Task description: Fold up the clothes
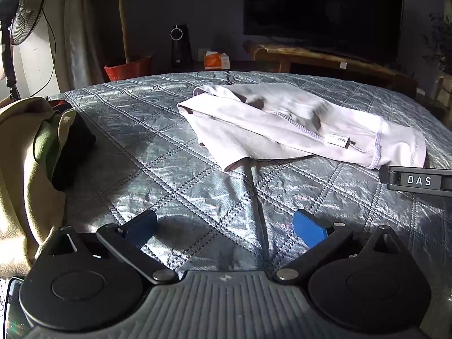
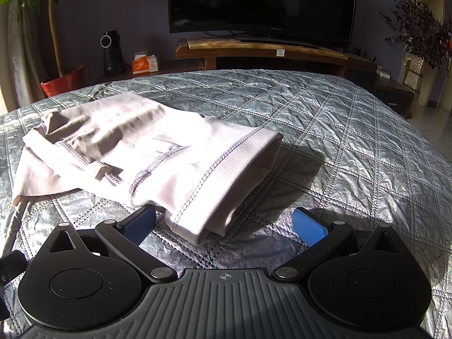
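Pale lilac stretch garment (image 2: pixel 135 147) lies crumpled on silver quilted bedspread (image 2: pixel 325 130), far layers hidden; my left gripper (image 1: pixel 226 228) and right gripper (image 2: pixel 226 223) gape apart, empty.

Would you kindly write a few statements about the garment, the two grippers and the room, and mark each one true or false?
1. The pale garment lies on the quilted bedspread. True.
2. The right gripper is shut on the garment. False: its jaws are open, with the garment's near hem just ahead of them.
3. The left gripper is open and holds nothing. True.
4. The television is showing a picture. False: its screen is dark.
5. A potted plant in a red pot stands beyond the bed. True.
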Tool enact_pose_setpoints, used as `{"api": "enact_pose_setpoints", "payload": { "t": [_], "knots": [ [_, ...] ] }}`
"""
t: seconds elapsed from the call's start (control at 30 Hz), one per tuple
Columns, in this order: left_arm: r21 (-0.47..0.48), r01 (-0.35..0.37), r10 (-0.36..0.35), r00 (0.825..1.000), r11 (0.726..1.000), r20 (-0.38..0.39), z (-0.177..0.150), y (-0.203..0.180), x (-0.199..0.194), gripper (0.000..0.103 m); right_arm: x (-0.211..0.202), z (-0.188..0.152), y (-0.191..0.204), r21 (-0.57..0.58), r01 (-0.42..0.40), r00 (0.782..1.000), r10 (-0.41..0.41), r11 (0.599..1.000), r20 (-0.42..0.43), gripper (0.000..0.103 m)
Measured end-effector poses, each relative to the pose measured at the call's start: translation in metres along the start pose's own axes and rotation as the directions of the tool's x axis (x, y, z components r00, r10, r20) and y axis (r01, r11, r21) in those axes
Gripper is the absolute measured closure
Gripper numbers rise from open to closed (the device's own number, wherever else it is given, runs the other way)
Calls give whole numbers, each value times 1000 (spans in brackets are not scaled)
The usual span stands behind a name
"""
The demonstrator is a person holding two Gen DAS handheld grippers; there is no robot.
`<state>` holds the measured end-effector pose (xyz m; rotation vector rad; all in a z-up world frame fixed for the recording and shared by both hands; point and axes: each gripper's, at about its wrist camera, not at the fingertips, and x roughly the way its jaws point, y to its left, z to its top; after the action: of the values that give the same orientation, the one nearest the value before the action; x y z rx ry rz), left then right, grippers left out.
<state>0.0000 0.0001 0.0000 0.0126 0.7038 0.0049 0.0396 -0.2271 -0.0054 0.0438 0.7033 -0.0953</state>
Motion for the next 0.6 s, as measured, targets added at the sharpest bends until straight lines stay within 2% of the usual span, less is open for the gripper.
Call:
{"api": "enact_pose_setpoints", "payload": {
  "t": [0.6],
  "knots": [
    [3, -3, 3, 1000, 1000, -2, 1, 1, 1, 0, 0, 0, 0, 0, 0, 1000, 0, 1000, 0, 0]
  ]
}}
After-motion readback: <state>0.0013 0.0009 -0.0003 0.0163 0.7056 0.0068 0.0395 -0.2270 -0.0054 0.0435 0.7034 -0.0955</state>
